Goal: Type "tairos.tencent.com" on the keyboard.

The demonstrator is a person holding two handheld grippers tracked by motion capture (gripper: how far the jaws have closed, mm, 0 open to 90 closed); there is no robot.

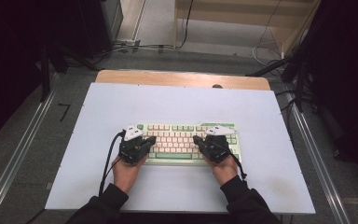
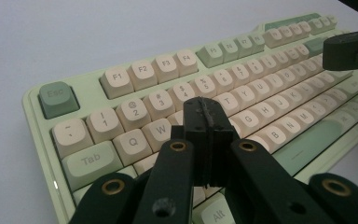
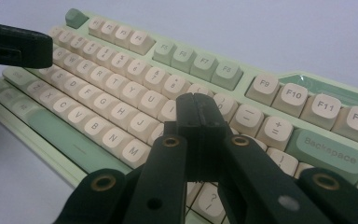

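The keyboard (image 1: 186, 142), pale green with cream keys, lies flat near the middle of the white table (image 1: 121, 102), its long edge facing the person. The left gripper (image 1: 150, 140) sits over the keyboard's left end with its jaws clenched together on nothing, the tip above the keys near E and R in the left gripper view (image 2: 206, 108); the right gripper (image 1: 196, 139) sits over the right end, likewise clenched and empty, its tip above the keys near O and P (image 3: 196, 105). Each gripper is held in one hand, left hand (image 1: 127, 170) and right hand (image 1: 224, 169), with the two tips pointing inward toward each other.
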